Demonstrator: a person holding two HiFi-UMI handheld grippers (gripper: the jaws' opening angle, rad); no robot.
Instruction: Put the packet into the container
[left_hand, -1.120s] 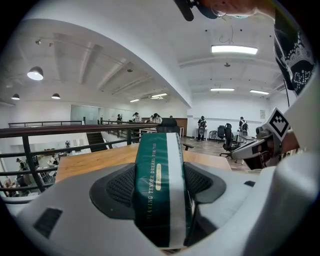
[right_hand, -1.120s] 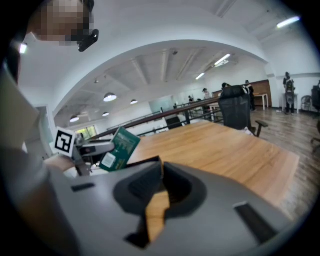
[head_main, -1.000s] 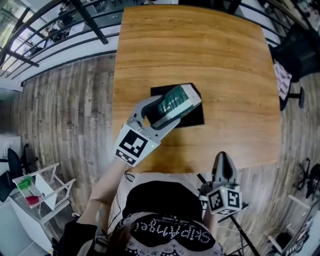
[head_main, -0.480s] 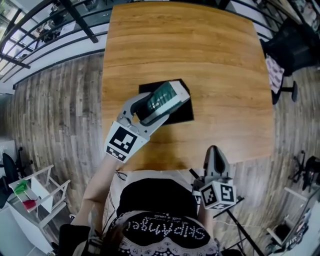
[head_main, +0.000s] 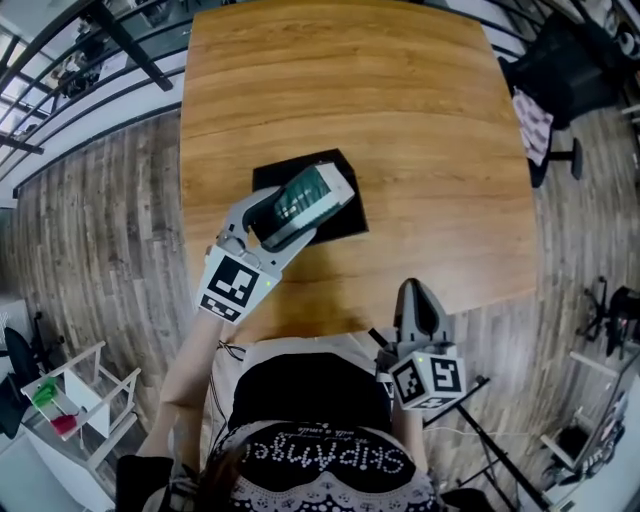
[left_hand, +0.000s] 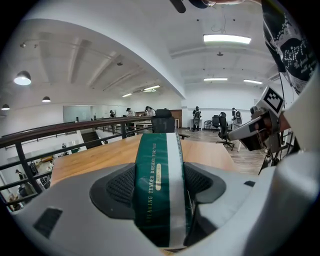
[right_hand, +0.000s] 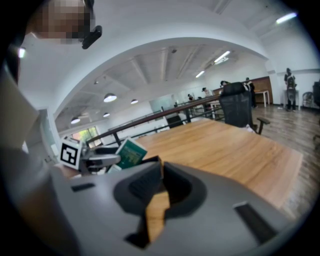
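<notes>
- The packet (head_main: 300, 197) sits clamped between the fingers (left_hand: 117, 187) of the left gripper (head_main: 272, 222). They press on its two broad green faces, and its narrow edge with the white stripe faces back along them.
- Most of its length juts past the fingertips, tilted up. It hangs directly above the container (head_main: 345, 218), apart from it as far as the head view shows.
- It looks like a light carton: stiff, flat-sided and holding its shape under the squeeze. The printed faces are probably smooth, so a slack grip might let it slide. The present hold on the near end seems sound. With so much overhang it may swing when lowered.
- The container is black, shallow and open-topped, below and just beyond the left fingertips. It looks wider than the packet, so laying the packet flat should fit.
- The right gripper (head_main: 417, 298) is well apart from the packet, at the near edge of the worktop (head_main: 400, 120). Its fingers are drawn together on nothing, with bare wood showing past them.
- Nothing else lies on the worktop near either set of fingers, so the way down looks unobstructed.
- A chair (head_main: 560, 70) and a railing (head_main: 100, 40) stand far off, beyond the worktop.
</notes>
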